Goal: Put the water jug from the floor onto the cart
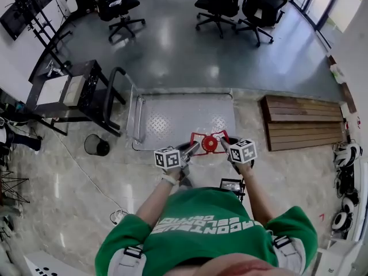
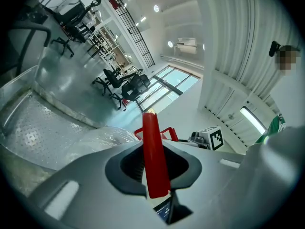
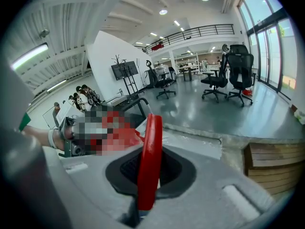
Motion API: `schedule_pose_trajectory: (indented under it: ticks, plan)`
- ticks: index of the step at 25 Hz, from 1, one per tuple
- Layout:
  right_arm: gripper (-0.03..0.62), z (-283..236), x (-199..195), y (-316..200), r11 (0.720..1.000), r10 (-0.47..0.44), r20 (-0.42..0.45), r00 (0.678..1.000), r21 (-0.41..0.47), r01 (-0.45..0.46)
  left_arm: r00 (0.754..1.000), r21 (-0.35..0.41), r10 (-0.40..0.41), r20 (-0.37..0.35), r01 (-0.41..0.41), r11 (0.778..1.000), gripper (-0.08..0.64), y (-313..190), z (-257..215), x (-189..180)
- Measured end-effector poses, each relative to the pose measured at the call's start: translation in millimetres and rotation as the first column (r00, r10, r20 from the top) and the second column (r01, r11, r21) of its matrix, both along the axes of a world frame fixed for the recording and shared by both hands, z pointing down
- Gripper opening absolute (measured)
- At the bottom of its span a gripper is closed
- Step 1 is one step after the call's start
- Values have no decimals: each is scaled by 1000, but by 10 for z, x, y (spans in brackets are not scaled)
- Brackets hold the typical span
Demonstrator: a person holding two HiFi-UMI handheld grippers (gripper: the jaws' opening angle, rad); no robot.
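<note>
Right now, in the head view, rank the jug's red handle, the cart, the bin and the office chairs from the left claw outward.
1. Red handle: gripped in the left claw.
2. Cart: just ahead.
3. Bin: floor, left.
4. Office chairs: far end.

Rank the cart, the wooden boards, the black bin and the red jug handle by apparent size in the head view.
1. cart and wooden boards: nearly alike, cart slightly larger
2. red jug handle and black bin: handle looks wider, but it is nearer the camera, so unsure
</note>
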State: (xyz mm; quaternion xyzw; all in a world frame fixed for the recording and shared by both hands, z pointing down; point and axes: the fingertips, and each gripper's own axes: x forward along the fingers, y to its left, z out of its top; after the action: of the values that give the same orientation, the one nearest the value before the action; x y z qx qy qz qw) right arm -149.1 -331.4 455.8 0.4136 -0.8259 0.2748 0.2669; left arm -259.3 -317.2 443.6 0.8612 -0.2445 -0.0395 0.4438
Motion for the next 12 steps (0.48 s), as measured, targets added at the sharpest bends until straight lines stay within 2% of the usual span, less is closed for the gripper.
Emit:
schedule_pose_trajectory:
  ticks: [6,12]
  plan:
    - [8,52,-246,-146,1000,-15,3,1000,3,15,999,-18,-26,22,27,999,83,-148,88,-243]
    - [8,79,-322,-361,999,-43,16,999,-11,43,998,-44,-58,35,60,997,83,-325,144,-316]
